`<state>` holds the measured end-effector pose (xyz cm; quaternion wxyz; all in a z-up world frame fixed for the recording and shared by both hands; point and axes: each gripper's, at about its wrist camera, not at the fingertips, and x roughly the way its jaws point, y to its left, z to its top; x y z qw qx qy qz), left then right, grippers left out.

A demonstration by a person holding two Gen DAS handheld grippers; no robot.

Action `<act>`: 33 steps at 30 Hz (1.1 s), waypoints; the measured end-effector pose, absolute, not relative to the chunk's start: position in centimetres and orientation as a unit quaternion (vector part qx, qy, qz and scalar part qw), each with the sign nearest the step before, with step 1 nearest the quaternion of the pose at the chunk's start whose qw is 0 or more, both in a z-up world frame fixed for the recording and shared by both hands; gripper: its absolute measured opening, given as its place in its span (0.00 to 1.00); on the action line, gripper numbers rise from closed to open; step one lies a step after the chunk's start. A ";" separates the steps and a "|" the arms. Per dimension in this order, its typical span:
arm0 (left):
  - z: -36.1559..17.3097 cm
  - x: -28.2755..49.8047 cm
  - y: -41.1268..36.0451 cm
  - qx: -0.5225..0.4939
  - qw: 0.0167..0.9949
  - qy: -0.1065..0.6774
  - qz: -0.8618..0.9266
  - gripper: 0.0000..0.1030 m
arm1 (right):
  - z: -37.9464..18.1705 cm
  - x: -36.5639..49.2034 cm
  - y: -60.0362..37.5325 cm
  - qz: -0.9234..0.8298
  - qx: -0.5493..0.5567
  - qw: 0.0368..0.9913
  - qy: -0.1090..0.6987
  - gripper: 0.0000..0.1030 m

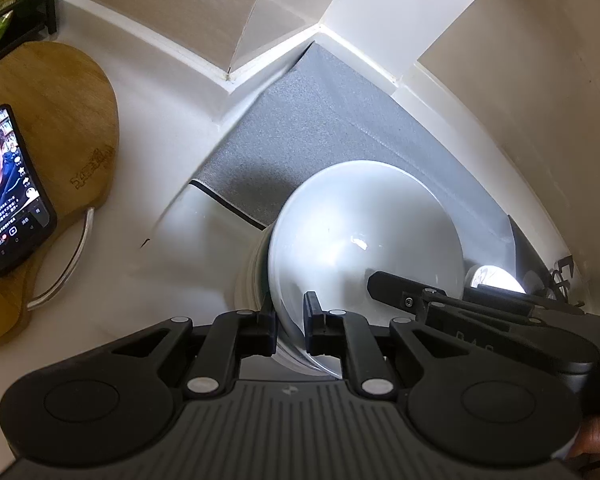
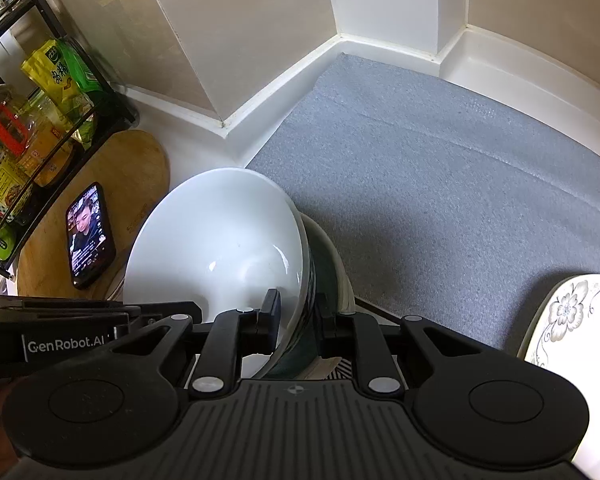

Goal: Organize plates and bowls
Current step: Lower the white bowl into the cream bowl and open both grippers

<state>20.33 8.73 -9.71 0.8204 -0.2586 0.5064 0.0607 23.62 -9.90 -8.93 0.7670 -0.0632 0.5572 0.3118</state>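
White ceramic bowl is pinched at opposite rim edges by my left tongs and right tongs, over the grey mat's edge on the surface; next, I judge, a level carry to stack it.

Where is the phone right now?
The phone lies on the wooden cutting board, left in both wrist views, just left of the white bowl, below the spice rack.

Both wrist cameras look steeply down, close, sharing the white bowl from opposite sides.
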 end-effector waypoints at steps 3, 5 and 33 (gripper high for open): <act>-9.9 20.3 9.1 -0.265 0.819 0.506 0.056 0.14 | -8.9 23.9 -9.9 0.313 -0.060 0.765 0.559 0.18; -9.9 20.3 9.3 -0.272 0.817 0.506 0.053 0.14 | -8.9 24.0 -10.0 0.314 -0.060 0.764 0.560 0.18; -9.8 20.7 10.4 -0.256 0.823 0.502 0.075 0.36 | -8.3 23.4 -8.1 0.315 -0.144 0.782 0.519 0.19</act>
